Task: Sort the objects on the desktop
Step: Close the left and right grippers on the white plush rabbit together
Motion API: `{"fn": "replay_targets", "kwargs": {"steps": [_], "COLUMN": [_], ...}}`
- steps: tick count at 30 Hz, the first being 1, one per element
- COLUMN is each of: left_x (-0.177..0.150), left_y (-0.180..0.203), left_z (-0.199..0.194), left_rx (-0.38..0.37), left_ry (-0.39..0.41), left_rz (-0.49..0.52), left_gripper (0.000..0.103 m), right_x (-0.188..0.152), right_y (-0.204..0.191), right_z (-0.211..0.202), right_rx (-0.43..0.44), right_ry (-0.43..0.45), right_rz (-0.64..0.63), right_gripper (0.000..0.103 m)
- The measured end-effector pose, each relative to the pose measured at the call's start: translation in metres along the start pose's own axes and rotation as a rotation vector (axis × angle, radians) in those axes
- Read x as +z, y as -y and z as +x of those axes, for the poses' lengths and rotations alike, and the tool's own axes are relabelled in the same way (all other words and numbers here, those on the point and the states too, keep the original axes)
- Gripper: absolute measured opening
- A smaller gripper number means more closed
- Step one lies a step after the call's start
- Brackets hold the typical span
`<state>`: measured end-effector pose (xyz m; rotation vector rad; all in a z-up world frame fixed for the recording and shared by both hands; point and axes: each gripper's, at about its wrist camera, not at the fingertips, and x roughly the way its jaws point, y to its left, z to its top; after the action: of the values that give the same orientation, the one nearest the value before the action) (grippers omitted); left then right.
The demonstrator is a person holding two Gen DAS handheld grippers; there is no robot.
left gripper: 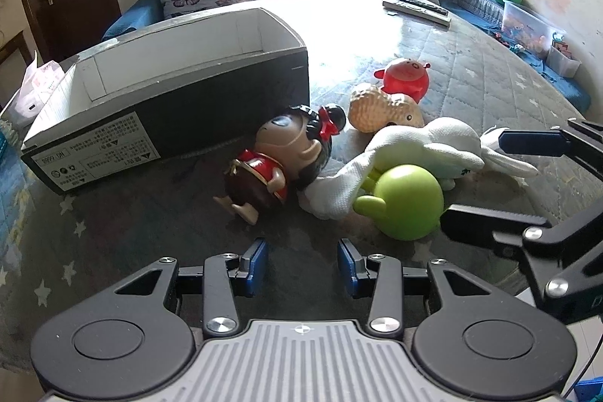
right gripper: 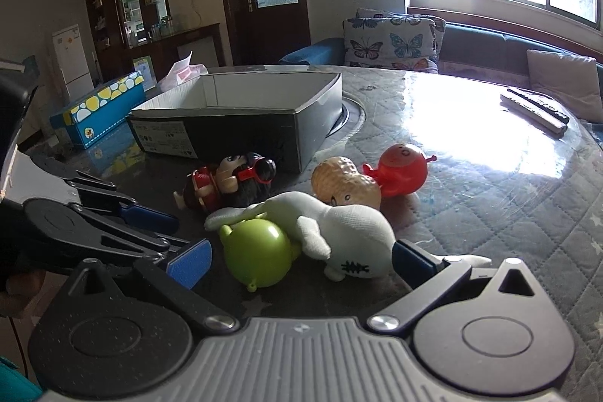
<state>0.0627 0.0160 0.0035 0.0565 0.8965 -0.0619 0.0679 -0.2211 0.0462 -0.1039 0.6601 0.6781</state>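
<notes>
Toys (left gripper: 377, 161) clumped beside box (left gripper: 211, 123) edge.

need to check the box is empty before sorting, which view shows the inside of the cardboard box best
The left wrist view: it looks down into the cardboard box, showing the white inner walls and much of the interior with nothing visible inside. The right wrist view sees the box from lower, showing mostly its dark outer side and only the upper inner walls.
</notes>
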Motion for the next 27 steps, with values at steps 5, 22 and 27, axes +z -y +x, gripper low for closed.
{"fn": "replay_targets", "kwargs": {"steps": [5,22,27], "left_x": [0.006,0.034,0.044], "left_y": [-0.003,-0.003,0.006], "left_z": [-0.003,-0.007,-0.002], "left_rx": [-0.014,-0.090,-0.170], "left_ry": [0.006,0.048,0.055], "left_rz": [0.006,0.030,0.085], "left_gripper": [0.043,0.038,0.038], "right_x": [0.004,0.006,0.009], "right_y": [0.007,0.039,0.041], "right_z": [0.003,0.016,0.021], "right_rx": [-0.009,-0.043,-0.025], "right_ry": [-0.008,-0.070,-0.087], "right_rz": [0.006,0.053,0.015], "right_gripper": [0.102,0.085,0.079]}}
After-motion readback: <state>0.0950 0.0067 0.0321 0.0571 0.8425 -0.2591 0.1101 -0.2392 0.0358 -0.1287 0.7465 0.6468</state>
